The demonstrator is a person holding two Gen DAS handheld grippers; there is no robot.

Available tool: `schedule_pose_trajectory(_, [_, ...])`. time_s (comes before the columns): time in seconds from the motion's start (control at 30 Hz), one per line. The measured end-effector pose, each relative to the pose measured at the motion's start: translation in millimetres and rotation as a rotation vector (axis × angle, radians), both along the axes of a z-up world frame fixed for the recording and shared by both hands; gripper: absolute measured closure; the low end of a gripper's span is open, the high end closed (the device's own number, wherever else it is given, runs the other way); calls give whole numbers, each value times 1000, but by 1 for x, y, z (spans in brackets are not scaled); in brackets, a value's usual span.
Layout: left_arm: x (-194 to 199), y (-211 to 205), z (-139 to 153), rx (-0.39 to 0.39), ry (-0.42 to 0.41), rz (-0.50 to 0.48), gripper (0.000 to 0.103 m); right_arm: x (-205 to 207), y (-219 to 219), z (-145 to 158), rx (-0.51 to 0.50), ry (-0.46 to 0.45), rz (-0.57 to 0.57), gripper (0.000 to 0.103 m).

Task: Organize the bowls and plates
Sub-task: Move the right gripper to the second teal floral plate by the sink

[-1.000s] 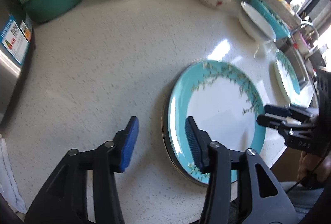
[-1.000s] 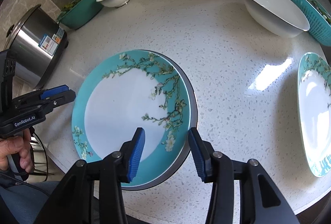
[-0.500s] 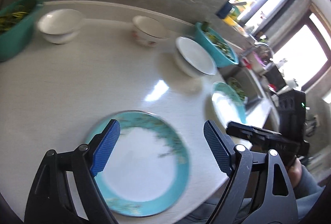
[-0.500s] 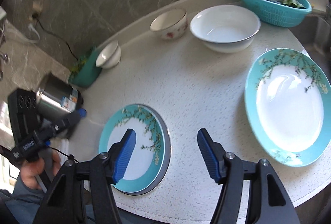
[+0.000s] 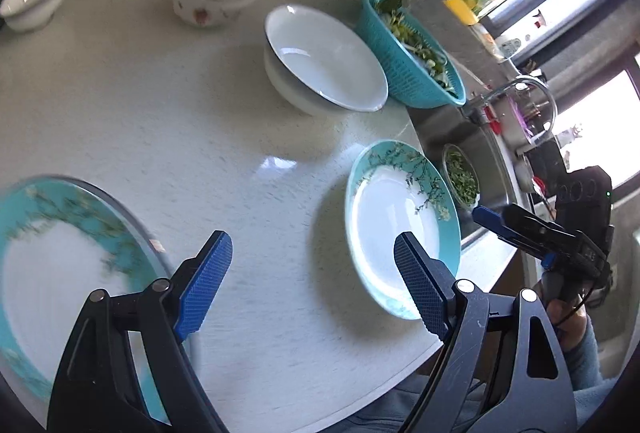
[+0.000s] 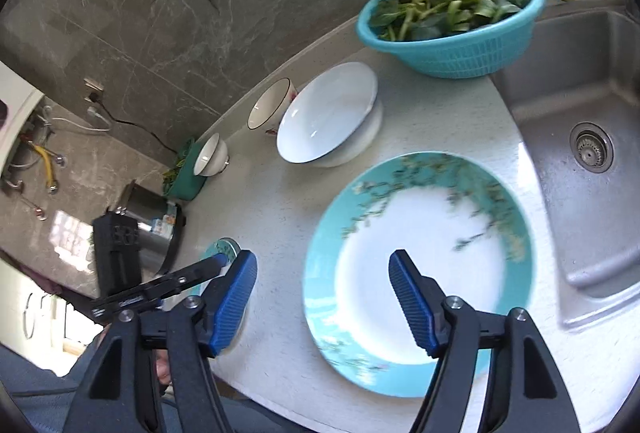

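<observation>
- Teal-rimmed plate [image 6: 416, 273] lies flat on the tabletop [image 5: 160, 121] beside the sink [image 6: 580, 173]. Judged glazed ceramic: stiff, slippery, breakable; take it at the near rim.
- Right tongs [image 6: 324, 297] have just been opening, nothing between them; left tongs [image 5: 308, 285] stand wide apart, empty.
- Plate stack [image 5: 60, 265] is blurred and cut off; its count is unclear.
</observation>
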State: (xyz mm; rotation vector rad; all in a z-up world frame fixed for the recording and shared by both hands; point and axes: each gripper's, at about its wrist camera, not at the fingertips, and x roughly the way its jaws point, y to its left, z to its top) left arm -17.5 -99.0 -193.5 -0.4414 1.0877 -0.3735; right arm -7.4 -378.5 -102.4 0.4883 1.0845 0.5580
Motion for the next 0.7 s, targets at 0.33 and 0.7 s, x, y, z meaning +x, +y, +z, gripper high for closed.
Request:
schedule_pose_trajectory(0.33, [18,-76,-45,73,137,16,23,38,-113,-45,219,155,14,36])
schedule_pose_trajectory(0.7, [42,-86,-68,73,162,36,53,56,-106,-93,276,307,166,43])
